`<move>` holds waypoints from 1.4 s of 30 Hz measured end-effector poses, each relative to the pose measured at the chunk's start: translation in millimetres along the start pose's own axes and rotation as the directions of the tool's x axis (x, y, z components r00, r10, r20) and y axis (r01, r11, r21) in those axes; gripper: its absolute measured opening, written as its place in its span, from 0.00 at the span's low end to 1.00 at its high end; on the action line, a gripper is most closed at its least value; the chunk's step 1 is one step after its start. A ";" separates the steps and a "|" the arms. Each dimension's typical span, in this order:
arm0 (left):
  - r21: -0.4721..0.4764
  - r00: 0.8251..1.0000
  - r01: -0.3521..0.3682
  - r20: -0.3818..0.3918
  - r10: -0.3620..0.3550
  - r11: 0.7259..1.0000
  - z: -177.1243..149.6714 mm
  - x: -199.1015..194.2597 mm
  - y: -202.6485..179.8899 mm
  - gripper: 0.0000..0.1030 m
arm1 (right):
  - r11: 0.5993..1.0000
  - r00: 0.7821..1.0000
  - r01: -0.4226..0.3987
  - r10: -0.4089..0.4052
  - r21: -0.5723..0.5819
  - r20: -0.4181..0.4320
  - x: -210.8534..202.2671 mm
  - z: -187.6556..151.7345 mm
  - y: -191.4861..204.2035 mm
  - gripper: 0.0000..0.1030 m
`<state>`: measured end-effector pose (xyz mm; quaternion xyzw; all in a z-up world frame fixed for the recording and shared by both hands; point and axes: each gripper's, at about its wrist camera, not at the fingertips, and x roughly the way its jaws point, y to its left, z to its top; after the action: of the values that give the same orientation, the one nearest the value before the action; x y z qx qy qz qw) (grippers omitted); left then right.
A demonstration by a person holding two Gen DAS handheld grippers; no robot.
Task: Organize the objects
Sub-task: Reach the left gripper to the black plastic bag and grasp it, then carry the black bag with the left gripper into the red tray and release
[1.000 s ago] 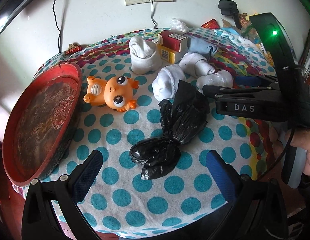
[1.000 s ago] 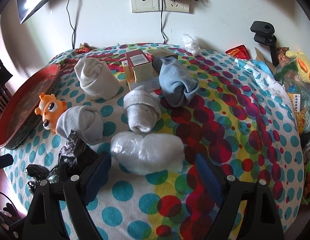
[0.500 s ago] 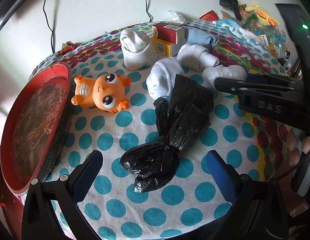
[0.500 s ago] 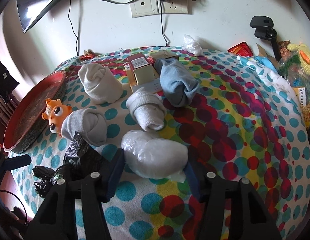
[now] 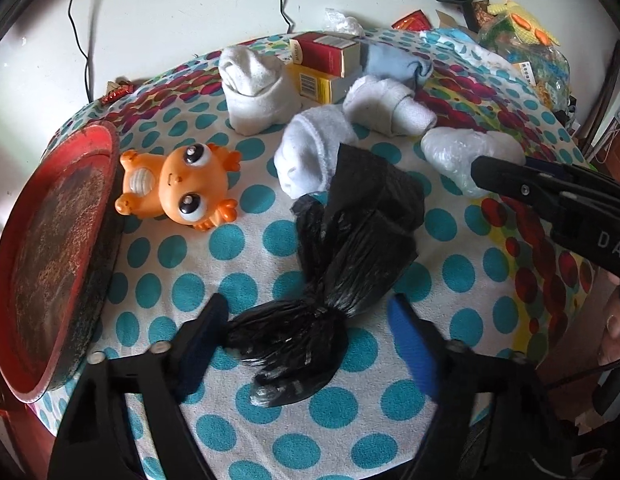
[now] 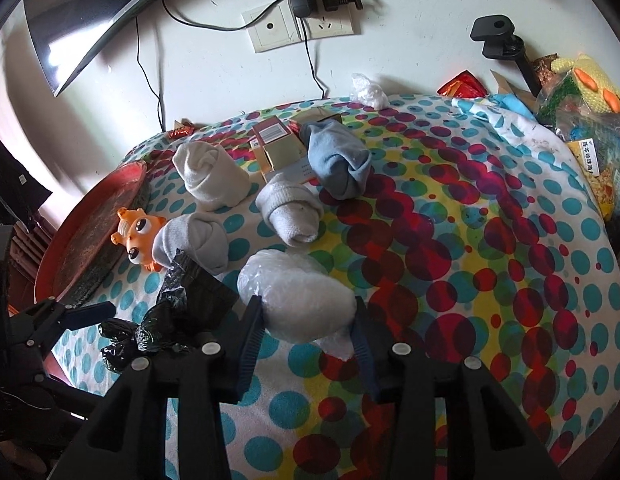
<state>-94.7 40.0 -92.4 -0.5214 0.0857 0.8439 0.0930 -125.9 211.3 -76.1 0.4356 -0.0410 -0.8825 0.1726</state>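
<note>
A knotted black plastic bag (image 5: 350, 264) lies on the dotted tablecloth (image 5: 245, 292). My left gripper (image 5: 310, 340) straddles the bag's knotted tail, jaws closing. The left pad is at the tail, while the right pad (image 5: 408, 344) stands apart from it. A clear plastic bundle (image 6: 297, 300) lies to the right of the black bag (image 6: 181, 312). My right gripper (image 6: 305, 332) is closing on that bundle, with both pads pressing its sides. The same bundle (image 5: 458, 152) shows under the right gripper's finger in the left wrist view.
A red round tray (image 5: 49, 240) sits at the table's left edge, with an orange toy (image 5: 177, 188) beside it. Several rolled socks (image 5: 257, 92) and small boxes (image 5: 326, 56) lie behind. Packets and clutter (image 5: 522, 44) crowd the far right. Cables hang from wall sockets (image 6: 301, 28).
Both pairs of jaws have narrowed. The right gripper closed in from either side onto the clear bundle. The left gripper came lower and nearer to the black bag's tail.
</note>
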 end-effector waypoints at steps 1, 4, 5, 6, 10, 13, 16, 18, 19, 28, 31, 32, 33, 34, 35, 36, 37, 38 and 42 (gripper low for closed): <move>0.000 1.000 0.008 -0.004 -0.008 1.000 0.2 1.0 -0.6 0.58 | 1.000 1.000 0.003 -0.003 0.000 0.003 -1.1 -0.1 -0.3 0.41; -0.006 0.999 0.030 -0.012 -0.030 1.000 0.5 1.9 -0.4 0.52 | 1.000 1.000 -0.004 0.004 0.012 0.003 -2.5 -1.0 -2.9 0.41; -0.006 0.999 0.034 -0.017 -0.034 0.999 0.5 2.3 -0.3 0.51 | 1.000 1.000 -0.007 0.007 0.019 0.001 -2.5 -1.5 -4.1 0.41; -0.009 0.999 0.040 -0.015 -0.040 0.999 0.4 1.3 0.0 0.45 | 1.000 1.000 -0.008 0.008 0.023 0.000 -2.3 -2.0 -5.1 0.41; -0.010 0.999 0.052 -0.011 -0.053 0.999 -1.4 -3.1 0.2 0.43 | 0.999 1.000 -0.015 0.015 0.041 -0.005 -2.3 -3.8 -7.6 0.41; 0.004 0.999 0.047 -0.001 -0.047 0.999 -2.6 -7.9 -1.8 0.42 | 0.999 1.000 -0.009 0.010 0.038 -0.003 -3.3 -4.6 -6.6 0.41; 0.006 0.998 0.060 0.006 -0.060 0.998 -2.4 -12.7 -1.9 0.42 | 0.999 1.000 -0.007 0.006 0.037 0.002 -5.0 -5.2 -5.3 0.41; 0.010 0.998 0.059 0.015 -0.059 0.998 -1.8 -17.0 -1.6 0.41 | 0.999 1.000 -0.005 0.005 0.039 0.005 -6.3 -5.8 -4.9 0.41; 0.014 0.998 0.058 0.016 -0.058 0.998 -1.2 -19.3 -1.2 0.41 | 0.999 1.000 -0.004 0.004 0.040 0.006 -7.0 -6.0 -4.9 0.41; 0.005 0.998 0.040 0.052 -0.041 0.999 1.7 -42.5 16.9 0.41 | 0.999 1.000 0.010 -0.010 0.052 0.005 -9.5 -8.5 -5.0 0.41; -0.016 0.998 0.026 0.061 -0.025 1.000 0.6 -47.9 29.2 0.41 | 0.998 1.000 0.013 -0.013 0.065 0.003 -9.9 -9.5 -6.2 0.41; -0.024 0.998 0.018 0.060 -0.017 1.000 0.3 -49.4 34.2 0.41 | 0.997 1.000 0.014 -0.014 0.070 0.003 -10.5 -10.2 -7.0 0.41; -0.035 0.998 0.010 0.063 -0.008 0.999 -0.3 -51.0 38.7 0.41 | 0.997 1.000 0.015 -0.015 0.072 0.002 -10.6 -10.4 -7.4 0.41; -0.043 0.998 0.005 0.065 -0.002 0.999 -0.7 -52.8 44.2 0.41 | 0.997 1.000 0.016 -0.016 0.073 0.001 -10.8 -10.8 -7.6 0.41; -0.047 0.998 -0.002 0.066 0.005 0.999 -0.9 -54.3 49.5 0.41 | 0.997 1.000 0.019 -0.019 0.073 0.002 -11.3 -11.3 -7.8 0.41; -0.059 0.997 -0.016 0.072 0.020 0.998 -1.1 -56.9 56.3 0.41 | 0.997 1.000 0.021 -0.022 0.074 0.002 -11.5 -11.6 -8.1 0.41; -0.069 0.997 -0.027 0.076 0.032 0.997 -1.7 -58.9 61.7 0.41 | 0.997 1.000 0.023 -0.023 0.075 0.000 -11.6 -11.8 -8.2 0.41; -0.077 0.996 -0.034 0.076 0.040 0.996 -2.0 -60.9 68.4 0.41 | 0.997 1.000 0.025 -0.026 0.078 0.001 -11.9 -12.1 -8.7 0.41; -0.135 0.994 -0.073 0.074 0.083 0.988 -4.6 -68.5 99.4 0.41 | 0.995 0.999 0.034 -0.034 0.094 0.000 -12.2 -13.5 -10.7 0.41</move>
<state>-85.0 -61.9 -28.4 -0.4889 0.0464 0.8707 0.0285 -111.4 226.6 -77.6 0.4433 -0.0754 -0.8826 0.1369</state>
